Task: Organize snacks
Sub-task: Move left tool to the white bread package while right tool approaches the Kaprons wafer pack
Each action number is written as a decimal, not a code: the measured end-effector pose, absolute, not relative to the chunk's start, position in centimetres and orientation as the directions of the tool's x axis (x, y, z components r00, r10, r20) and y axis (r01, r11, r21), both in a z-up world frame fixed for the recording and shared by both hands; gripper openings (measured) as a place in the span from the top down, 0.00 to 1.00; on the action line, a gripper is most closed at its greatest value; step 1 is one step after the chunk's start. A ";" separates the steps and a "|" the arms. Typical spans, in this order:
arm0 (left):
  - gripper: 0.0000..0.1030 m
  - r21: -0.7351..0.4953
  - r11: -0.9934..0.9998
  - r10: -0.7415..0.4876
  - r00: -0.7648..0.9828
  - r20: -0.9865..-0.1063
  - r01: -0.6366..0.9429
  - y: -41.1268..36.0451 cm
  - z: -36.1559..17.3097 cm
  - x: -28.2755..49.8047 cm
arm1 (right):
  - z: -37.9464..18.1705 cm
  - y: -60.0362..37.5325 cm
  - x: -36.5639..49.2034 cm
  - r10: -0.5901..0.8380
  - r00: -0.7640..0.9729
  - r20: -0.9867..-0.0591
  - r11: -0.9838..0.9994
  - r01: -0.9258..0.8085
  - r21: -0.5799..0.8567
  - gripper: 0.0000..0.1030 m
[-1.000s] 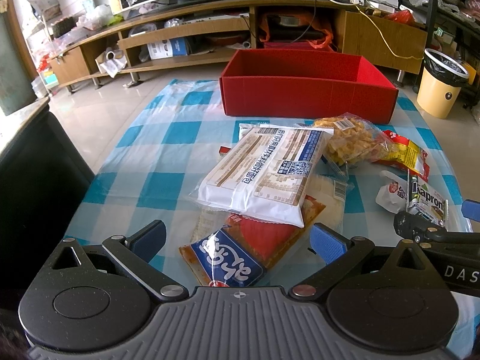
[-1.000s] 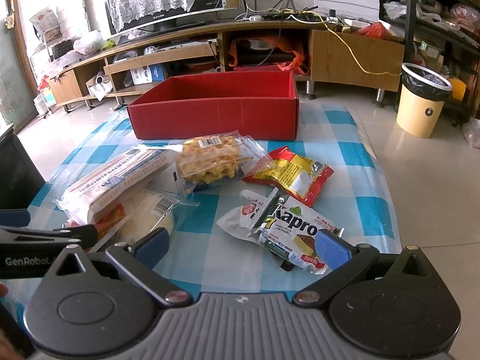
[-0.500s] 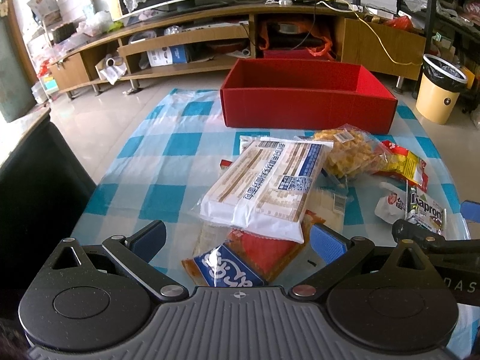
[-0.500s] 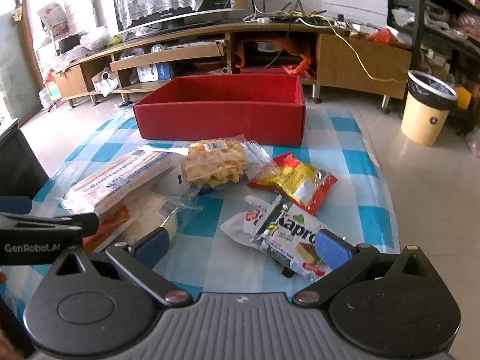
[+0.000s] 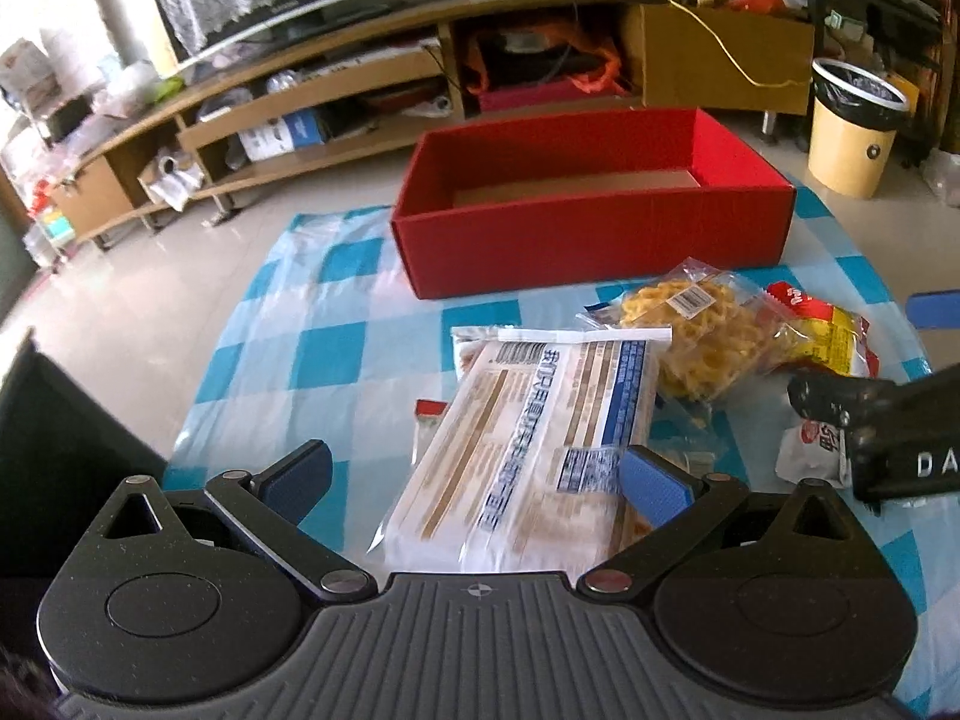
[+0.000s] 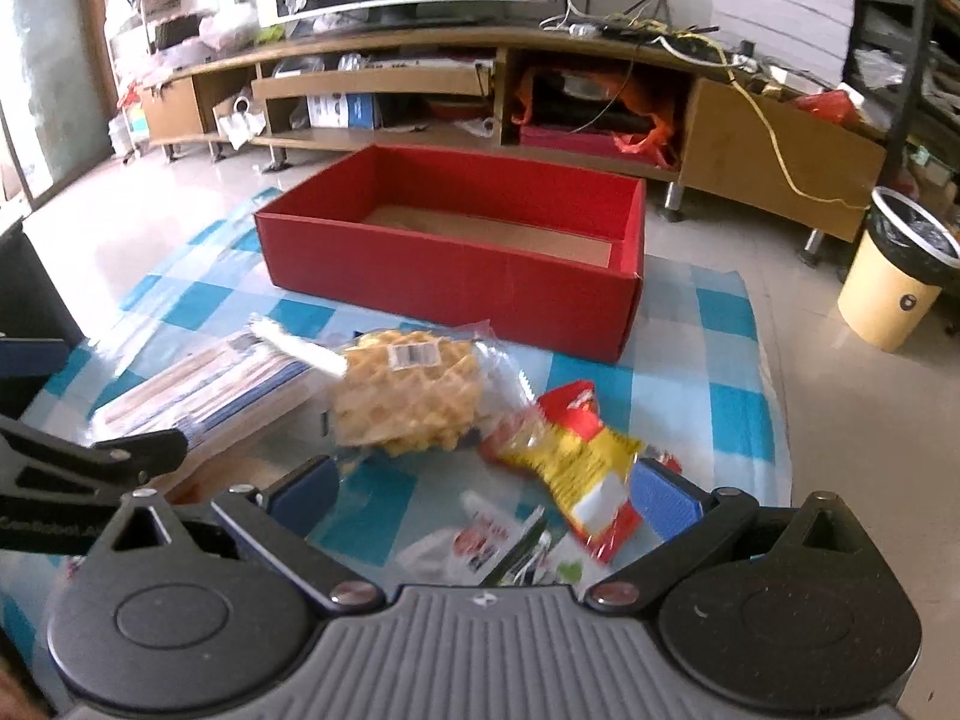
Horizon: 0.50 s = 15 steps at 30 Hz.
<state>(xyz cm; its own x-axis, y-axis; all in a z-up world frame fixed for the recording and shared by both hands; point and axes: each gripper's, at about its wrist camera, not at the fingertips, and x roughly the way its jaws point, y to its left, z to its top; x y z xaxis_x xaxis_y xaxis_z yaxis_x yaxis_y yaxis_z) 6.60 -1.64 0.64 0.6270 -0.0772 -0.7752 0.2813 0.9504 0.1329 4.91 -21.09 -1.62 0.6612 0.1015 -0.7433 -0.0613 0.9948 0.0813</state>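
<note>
An empty red box [image 5: 591, 204] [image 6: 456, 246] stands at the far side of a blue-checked cloth [image 5: 288, 360]. In front of it lie a long white cracker pack [image 5: 528, 444] [image 6: 210, 384], a clear bag of waffles [image 5: 696, 330] [image 6: 408, 396], a red-yellow packet [image 5: 834, 330] [image 6: 570, 456] and a small white sachet [image 5: 807, 456] [image 6: 480, 540]. My left gripper [image 5: 474, 477] hangs open over the near end of the cracker pack. My right gripper [image 6: 483, 492] is open above the red-yellow packet and the sachet. Neither holds anything.
A wooden TV stand [image 6: 420, 90] with cluttered shelves runs along the back. A yellow bin [image 6: 894, 276] stands on the tiled floor at the right. A dark object [image 5: 54, 450] borders the cloth on the left. The cloth's left squares lie bare.
Both grippers have moved forward toward the red box and risen. The packs now lie closer under the fingers, and the Kapro pack and red-blue packet have slipped out of view.
</note>
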 end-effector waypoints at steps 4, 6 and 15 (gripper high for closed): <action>0.00 0.122 0.933 -0.117 0.607 -0.786 0.338 -2.1 0.5 8.1 | -1.8 -22.6 6.6 0.125 0.633 -0.764 0.991 -0.047 0.124 0.02; 0.00 0.131 0.917 -0.134 0.602 -0.787 0.376 -2.4 0.4 8.5 | -1.7 -23.4 7.2 0.151 0.611 -0.777 0.988 -0.060 0.145 0.02; 0.04 0.093 0.900 -0.148 0.498 -0.854 0.427 -3.3 -1.5 10.9 | -3.5 -27.3 6.9 0.125 0.544 -0.830 0.990 -0.009 0.142 0.02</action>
<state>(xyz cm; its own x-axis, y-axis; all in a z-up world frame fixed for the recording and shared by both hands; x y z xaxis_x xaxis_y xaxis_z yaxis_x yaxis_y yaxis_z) 10.87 -3.30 -1.55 0.4981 -0.1476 -0.8545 0.4266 0.8996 0.0932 6.87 -27.30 -3.47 0.5440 0.1246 -0.8298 -0.0095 0.9898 0.1424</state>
